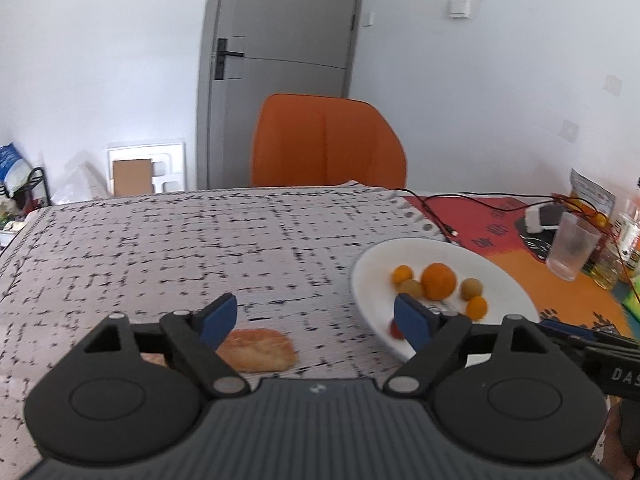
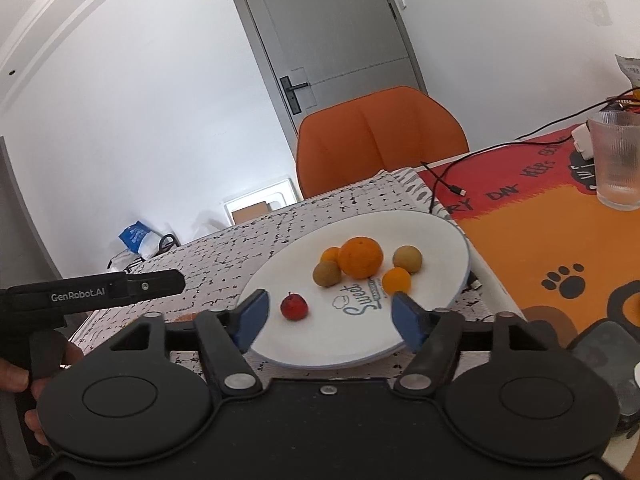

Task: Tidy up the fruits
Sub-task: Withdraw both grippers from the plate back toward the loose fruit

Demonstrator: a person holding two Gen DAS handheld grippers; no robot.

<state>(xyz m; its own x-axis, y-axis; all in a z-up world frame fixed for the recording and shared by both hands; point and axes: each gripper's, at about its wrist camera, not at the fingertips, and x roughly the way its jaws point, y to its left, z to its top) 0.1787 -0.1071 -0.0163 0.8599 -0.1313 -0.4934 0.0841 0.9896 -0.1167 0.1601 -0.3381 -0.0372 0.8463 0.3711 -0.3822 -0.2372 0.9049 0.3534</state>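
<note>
A white plate [image 2: 436,236] holds a large orange [image 2: 360,258], two small orange fruits [image 2: 397,280], two brownish round fruits [image 2: 407,258] and a small red fruit [image 2: 294,306]. The plate also shows in the left wrist view [image 1: 492,264], with the large orange [image 1: 439,280] on it. My right gripper [image 2: 326,318] is open and empty, just above the plate's near side, the red fruit between its fingers' line. My left gripper [image 1: 316,318] is open and empty over the patterned cloth, left of the plate. A piece of bread [image 1: 260,348] lies under its left finger.
A black-and-white patterned cloth [image 1: 160,256] covers the table's left part; an orange and red mat [image 2: 560,240] covers the right. A ribbed glass [image 2: 618,160], a black cable [image 2: 448,176] and small items stand at the right. An orange chair [image 1: 326,140] is behind the table.
</note>
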